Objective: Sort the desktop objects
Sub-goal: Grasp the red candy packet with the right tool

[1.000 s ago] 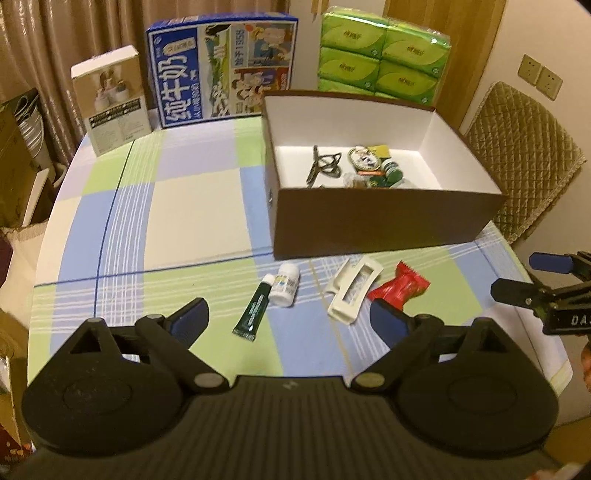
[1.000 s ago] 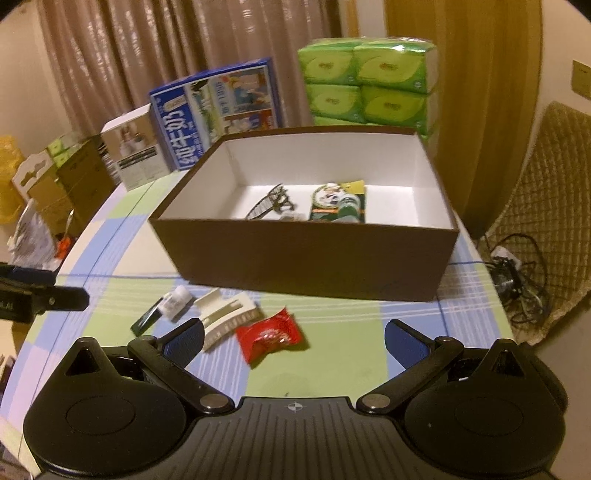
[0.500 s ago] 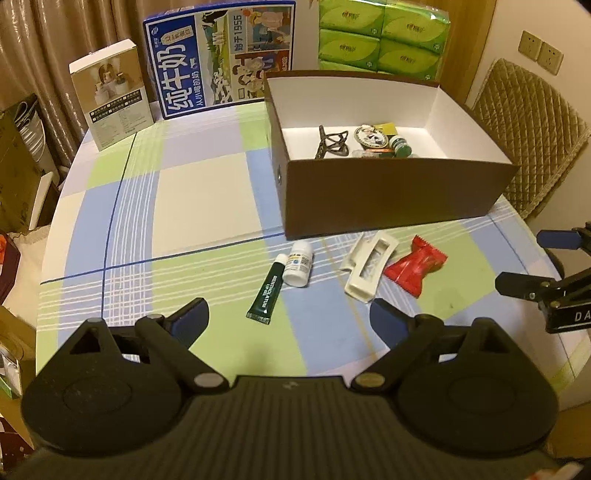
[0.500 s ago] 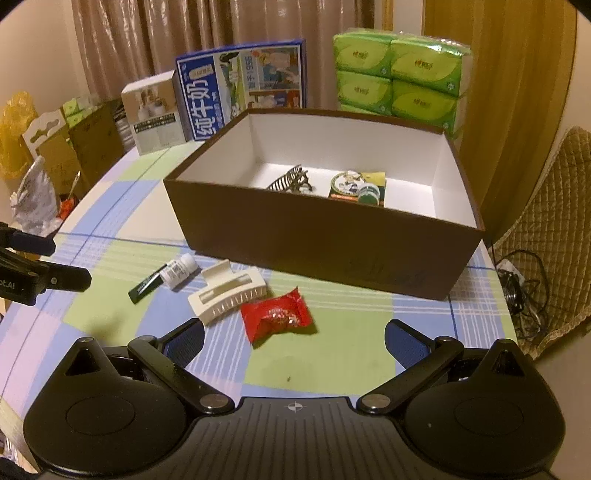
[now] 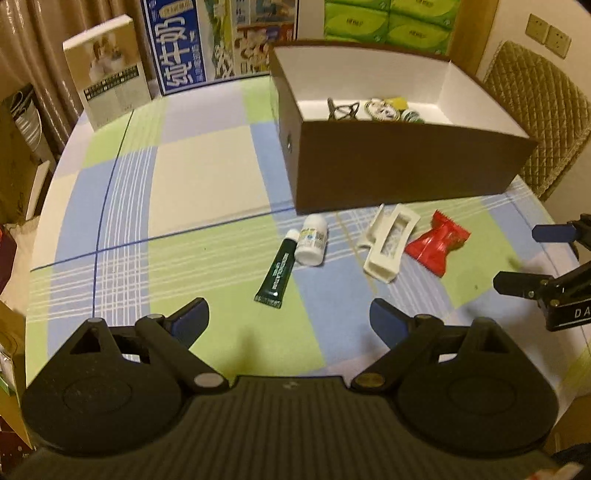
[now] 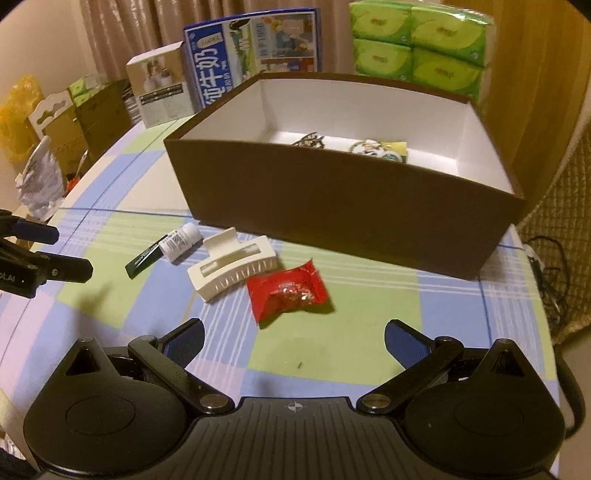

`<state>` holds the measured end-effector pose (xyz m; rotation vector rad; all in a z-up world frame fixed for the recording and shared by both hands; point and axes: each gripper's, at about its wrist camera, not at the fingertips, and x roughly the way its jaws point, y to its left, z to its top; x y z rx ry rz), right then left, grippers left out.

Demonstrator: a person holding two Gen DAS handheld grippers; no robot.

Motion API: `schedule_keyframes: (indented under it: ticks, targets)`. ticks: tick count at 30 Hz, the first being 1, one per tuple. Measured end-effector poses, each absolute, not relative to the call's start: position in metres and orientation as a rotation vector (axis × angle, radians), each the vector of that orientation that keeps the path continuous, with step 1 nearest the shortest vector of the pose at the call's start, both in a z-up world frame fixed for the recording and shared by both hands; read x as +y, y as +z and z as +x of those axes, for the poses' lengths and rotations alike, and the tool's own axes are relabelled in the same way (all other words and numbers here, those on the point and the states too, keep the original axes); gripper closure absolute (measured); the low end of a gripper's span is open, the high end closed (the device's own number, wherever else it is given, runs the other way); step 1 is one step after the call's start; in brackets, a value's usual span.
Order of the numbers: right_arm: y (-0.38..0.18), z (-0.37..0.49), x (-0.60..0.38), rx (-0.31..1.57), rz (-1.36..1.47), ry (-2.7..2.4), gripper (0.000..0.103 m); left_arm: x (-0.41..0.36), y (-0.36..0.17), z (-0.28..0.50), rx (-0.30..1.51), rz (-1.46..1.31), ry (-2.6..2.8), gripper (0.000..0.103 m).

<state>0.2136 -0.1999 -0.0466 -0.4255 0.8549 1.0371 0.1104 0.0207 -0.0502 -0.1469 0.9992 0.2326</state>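
Note:
A brown box with a white inside stands on the checked tablecloth and holds a dark clip and small packets. In front of it lie a green tube, a small white bottle, a white hair claw and a red wrapped sweet. My left gripper is open and empty, just short of the tube. My right gripper is open and empty, just short of the red sweet. The claw, bottle, tube and box also show in the right wrist view.
A blue milk carton box, a beige box and green tissue packs stand at the table's far edge. A quilted chair is at the right. Cardboard boxes and bags sit beyond the left edge.
Both grippers have moved down and forward toward the loose items in front of the box. Both stay open. No item has moved.

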Motion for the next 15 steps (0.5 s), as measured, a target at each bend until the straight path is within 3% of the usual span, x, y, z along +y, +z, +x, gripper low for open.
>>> schedule_keyframes:
  ticks: [12, 15]
  targets:
    - [-0.083, 0.231, -0.17, 0.822, -0.493, 1.107, 0.002, 0.037, -0.078, 0.131, 1.03, -0.155, 0.208, 0.014]
    - [-0.089, 0.23, -0.161, 0.797, -0.54, 1.127, 0.008, 0.041, -0.084, 0.138, 1.032, -0.163, 0.201, 0.015]
